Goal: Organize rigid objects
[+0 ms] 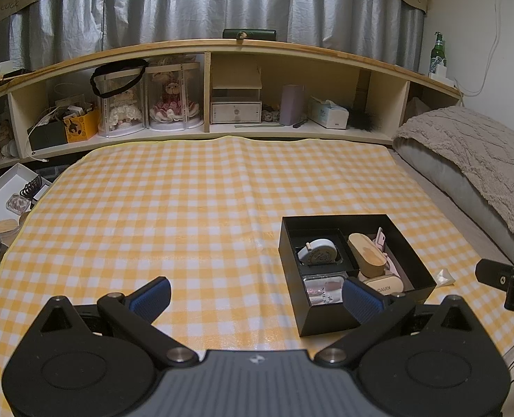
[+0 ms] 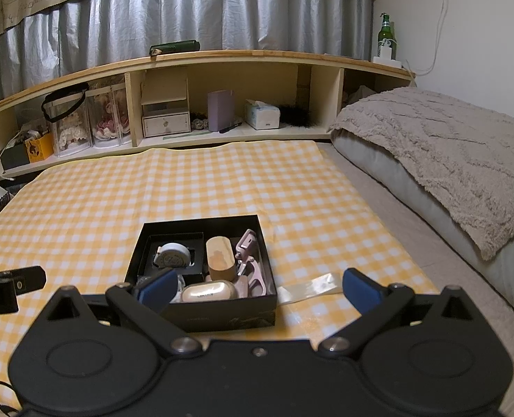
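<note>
A black box sits on the yellow checked cloth. It holds a round white tape measure, a wooden-topped block, a beige case, a pink tool and a clear nail box. My left gripper is open and empty, just left of the box. My right gripper is open and empty, above the box's near right corner.
A wooden headboard shelf with dolls, boxes and tissues runs along the back. A grey pillow with a blanket lies at the right. A white tray with small items sits at the left. A clear wrapper lies beside the box.
</note>
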Available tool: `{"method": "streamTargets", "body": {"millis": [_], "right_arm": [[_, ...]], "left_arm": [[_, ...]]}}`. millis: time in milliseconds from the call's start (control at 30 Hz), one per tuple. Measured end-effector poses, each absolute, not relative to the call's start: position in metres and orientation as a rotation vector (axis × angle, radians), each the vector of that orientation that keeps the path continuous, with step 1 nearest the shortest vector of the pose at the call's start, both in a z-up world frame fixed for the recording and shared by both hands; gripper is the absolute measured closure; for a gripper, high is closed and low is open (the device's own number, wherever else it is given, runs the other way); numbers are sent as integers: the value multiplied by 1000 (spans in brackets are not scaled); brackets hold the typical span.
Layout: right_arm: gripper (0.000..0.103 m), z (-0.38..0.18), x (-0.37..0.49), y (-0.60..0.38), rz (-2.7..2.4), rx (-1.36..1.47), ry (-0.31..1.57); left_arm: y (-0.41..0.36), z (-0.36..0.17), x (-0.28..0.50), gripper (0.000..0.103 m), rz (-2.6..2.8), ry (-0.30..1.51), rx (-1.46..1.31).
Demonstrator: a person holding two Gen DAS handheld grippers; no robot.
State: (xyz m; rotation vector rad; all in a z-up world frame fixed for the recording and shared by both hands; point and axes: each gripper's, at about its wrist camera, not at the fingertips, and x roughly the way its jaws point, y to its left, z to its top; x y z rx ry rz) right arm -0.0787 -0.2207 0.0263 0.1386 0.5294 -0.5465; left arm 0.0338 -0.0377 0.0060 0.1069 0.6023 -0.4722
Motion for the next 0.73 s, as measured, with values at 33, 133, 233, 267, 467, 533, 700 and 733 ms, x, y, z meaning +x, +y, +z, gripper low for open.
{"method": "streamTargets", "body": {"millis": [33, 133, 233, 267, 467, 533, 700, 733], "right_arm": [[1, 26, -79, -221, -546, 139, 529], [1, 26, -79, -221, -547, 139, 529], [1, 26, -79, -221, -547, 140, 530], [1, 26, -79, -220, -547, 140, 529], [1, 26, -78, -220, -547, 138, 529], [1, 26, -79, -220, -548, 139, 528], [1, 26, -78, -219, -548, 139, 529], [1, 26, -79, -220, -547, 139, 528]], "left_arm": [[-38, 6, 34, 0, -472, 602, 107], [-37, 6, 34, 0, -473, 601, 108], [-38, 6, 34, 0, -473, 602, 107], [-38, 6, 34, 0, -474, 603, 107], [-37, 6, 34, 0, -470, 601, 105], [-37, 6, 34, 0, -468, 601, 103], [-37, 6, 34, 0, -468, 600, 106], [-36, 7, 35, 0, -469, 599, 107]]}}
